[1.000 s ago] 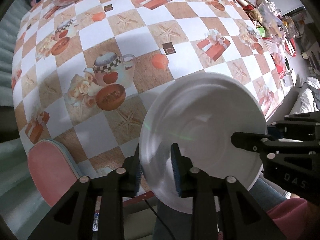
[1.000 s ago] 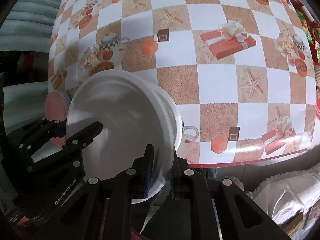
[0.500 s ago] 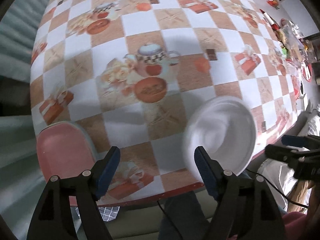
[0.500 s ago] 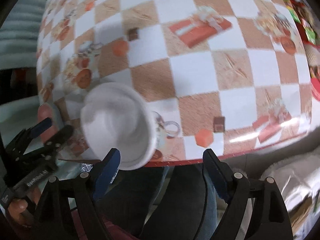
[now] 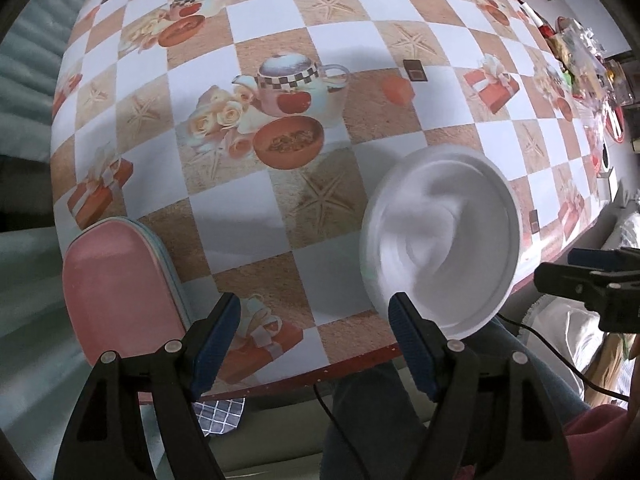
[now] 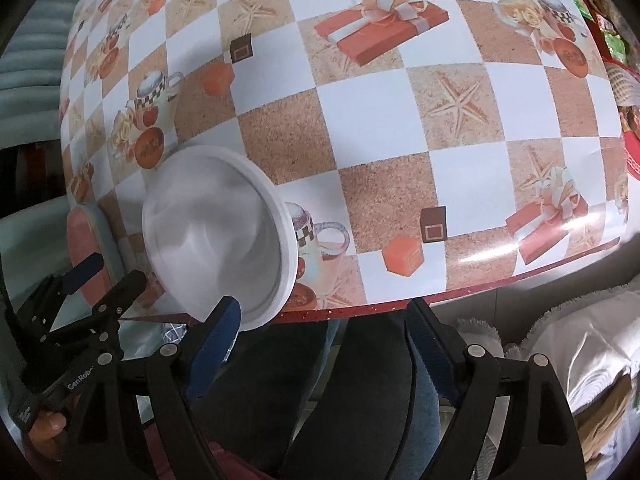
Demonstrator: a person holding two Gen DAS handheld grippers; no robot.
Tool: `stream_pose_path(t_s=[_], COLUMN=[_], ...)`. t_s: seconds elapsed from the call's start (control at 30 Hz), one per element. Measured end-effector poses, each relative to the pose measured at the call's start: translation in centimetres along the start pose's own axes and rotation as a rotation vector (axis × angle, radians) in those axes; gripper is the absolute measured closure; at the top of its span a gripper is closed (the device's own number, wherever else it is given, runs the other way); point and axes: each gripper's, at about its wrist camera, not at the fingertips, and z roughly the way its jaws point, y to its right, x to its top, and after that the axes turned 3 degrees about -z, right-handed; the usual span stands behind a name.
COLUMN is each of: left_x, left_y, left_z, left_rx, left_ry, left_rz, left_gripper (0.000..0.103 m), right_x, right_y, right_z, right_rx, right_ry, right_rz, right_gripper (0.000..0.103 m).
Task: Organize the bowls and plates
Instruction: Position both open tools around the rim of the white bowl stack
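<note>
A white plate rests on the checkered tablecloth near the table's front edge; it also shows in the right wrist view. My left gripper is open and empty, pulled back from the plate, with its right finger just below the plate's rim. My right gripper is open and empty, back over the table's edge, to the right of the plate. A pink plate on a pale blue one lies at the table's front left corner, also in the right wrist view.
The tablecloth carries printed teapots, gifts and starfish. Packets and cluttered items sit at the far right of the table. The table's red front edge runs above the person's lap.
Both grippers were shut on the white plate's rim and held it up. They opened, left the plate on the table and drew back toward the front edge.
</note>
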Motion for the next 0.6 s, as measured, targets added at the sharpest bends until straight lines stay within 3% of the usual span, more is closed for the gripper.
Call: stream_pose_path(t_s=[0.6], left_x=[1.4], left_y=[0.8], left_z=[1.1], left_rx=[0.008], left_ry=[-0.018], left_rz=[-0.001], left_gripper=[0.024], right_x=[0.3], right_y=[-0.2], right_z=[1.6], right_rx=[0.024], right_ry=[-0.005], right_rz=[-0.019], right_gripper=[0.017])
